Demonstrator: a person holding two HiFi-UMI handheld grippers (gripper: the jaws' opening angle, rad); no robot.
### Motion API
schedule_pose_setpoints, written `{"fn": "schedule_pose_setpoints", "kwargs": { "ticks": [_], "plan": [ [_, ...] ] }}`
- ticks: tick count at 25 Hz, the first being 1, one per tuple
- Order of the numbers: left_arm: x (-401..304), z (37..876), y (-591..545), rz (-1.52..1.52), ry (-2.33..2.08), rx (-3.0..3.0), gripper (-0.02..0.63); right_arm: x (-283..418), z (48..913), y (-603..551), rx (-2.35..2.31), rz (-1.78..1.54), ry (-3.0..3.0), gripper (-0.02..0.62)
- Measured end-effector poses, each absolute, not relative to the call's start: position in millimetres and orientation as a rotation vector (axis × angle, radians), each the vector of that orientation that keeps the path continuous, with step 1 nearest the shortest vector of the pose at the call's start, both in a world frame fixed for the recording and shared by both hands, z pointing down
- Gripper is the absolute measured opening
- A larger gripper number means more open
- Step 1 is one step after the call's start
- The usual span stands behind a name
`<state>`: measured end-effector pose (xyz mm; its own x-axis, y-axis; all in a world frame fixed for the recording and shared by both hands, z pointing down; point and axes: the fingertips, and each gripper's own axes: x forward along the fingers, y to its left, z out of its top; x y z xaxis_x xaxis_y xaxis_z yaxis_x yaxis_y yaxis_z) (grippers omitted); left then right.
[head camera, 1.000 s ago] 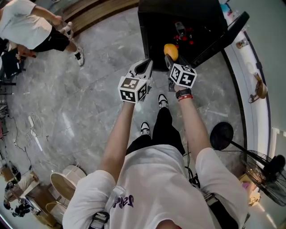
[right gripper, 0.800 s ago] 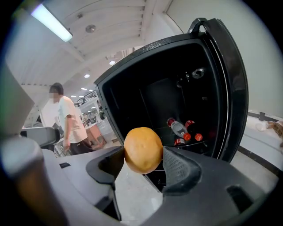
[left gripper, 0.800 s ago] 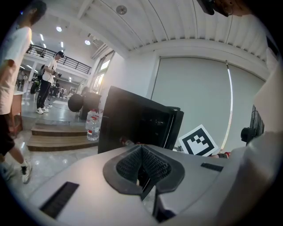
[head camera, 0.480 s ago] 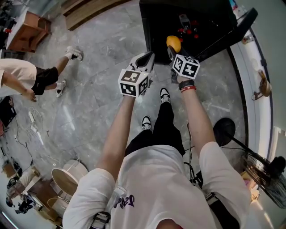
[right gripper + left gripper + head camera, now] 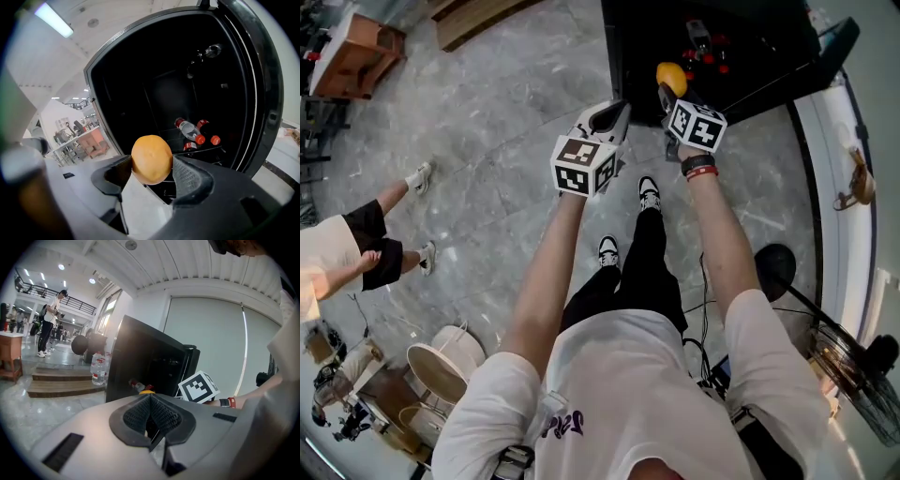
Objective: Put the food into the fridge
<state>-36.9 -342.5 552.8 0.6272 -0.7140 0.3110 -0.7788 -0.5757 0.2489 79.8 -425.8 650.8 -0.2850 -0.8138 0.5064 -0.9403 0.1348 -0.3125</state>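
1. Grip comes first: your right gripper [image 5: 154, 172] pinches the orange [image 5: 151, 159] by its sides, one pad on each flank, with the jaws standing wide around it. The hold looks square, so I would not squeeze any harder.
2. Your left gripper [image 5: 150, 404] has its pads pressed together with nothing between them. It hangs beside the right one, outside the fridge [image 5: 628, 56]. Leave it there, clear of the opening.
3. The orange is in the air just in front of the fridge's open mouth and is not yet inside. Carry it straight in over the front edge, low enough to reach the shelf [image 5: 206, 149].
4. The door [image 5: 262, 93] stands open on the right side of the right gripper view. Keep your wrist away from it as you reach in.
5. A round fruit will likely roll. Rest it on the shelf before you spread the jaws, then draw back along the line you came in on.
6. Inside the fridge, several red-capped bottles [image 5: 190, 129] lie on the shelf, right of centre. The left part of the shelf looks bare, so aim there, apart from the bottles.
7. Higher in the dark interior something shiny shows, but you cannot tell what it is from here.
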Motion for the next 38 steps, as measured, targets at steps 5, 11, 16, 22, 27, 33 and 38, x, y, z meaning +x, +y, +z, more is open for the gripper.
{"fn": "schedule_pose_setpoints", "kwargs": {
  "ticks": [5,11,16,22,27,33,38],
  "plan": [
    [-36,559,-351,0.252,-1.193,2.489,0.017,78,664,-438,1.728,0.878,-2.192,0.29],
    [-33,564,-361,0.25,-1.199,2.47,0.017,81,672,-453,1.72,0.89,-2.204,0.29],
    [-28,565,-372,0.232,-1.195,2.471,0.017,85,675,-466,1.73,0.886,-2.194,0.29],
    [-17,575,-382,0.212,-1.185,2.486,0.017,93,676,-482,1.741,0.845,-2.197,0.29],
    [-11,588,-388,0.206,-1.178,2.49,0.017,99,682,-493,1.768,0.851,-2.214,0.29],
    [-7,596,-401,0.183,-1.181,2.505,0.017,101,690,-512,1.778,0.84,-2.224,0.29],
    [-9,602,-416,0.173,-1.183,2.509,0.017,100,697,-533,1.794,0.859,-2.238,0.29]
  ]
}}
